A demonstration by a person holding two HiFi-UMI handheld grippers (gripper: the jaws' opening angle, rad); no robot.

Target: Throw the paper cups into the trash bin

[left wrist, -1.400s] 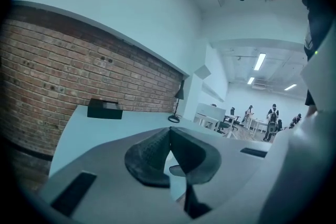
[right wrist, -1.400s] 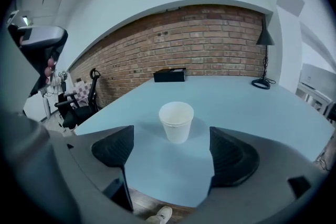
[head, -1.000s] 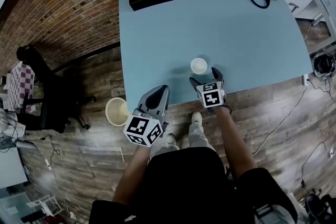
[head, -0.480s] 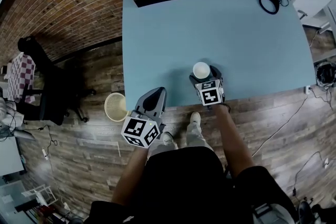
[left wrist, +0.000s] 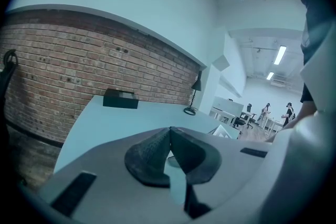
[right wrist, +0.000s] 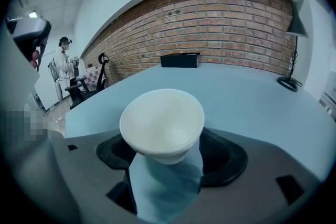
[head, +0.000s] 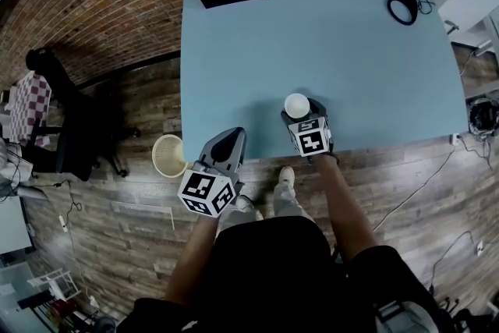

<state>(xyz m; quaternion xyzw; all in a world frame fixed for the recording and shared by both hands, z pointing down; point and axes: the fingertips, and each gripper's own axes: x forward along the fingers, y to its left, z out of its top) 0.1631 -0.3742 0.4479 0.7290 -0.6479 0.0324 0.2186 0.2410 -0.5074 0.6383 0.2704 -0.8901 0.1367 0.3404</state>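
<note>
Your right tool [head: 302, 113] has slid forward round paper cup [head: 296, 104], which stands near front edge of surface [head: 327, 35]. Jaws just began narrowing, pads not yet pressing. Finish clamp, then carry to trash bin [head: 170, 156] on floor at left. Left tool [head: 231, 138] pinched together, empty.

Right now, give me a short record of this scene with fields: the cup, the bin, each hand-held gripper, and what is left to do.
cup: one white paper cup, upright near the front edge of the table
right hand-held gripper: one jaw on either side of the cup, just been closing; firm grip not confirmed
left hand-held gripper: jaws together, nothing between them
trash bin: on the floor, left of the table
left to do: cup not yet in the bin
</note>
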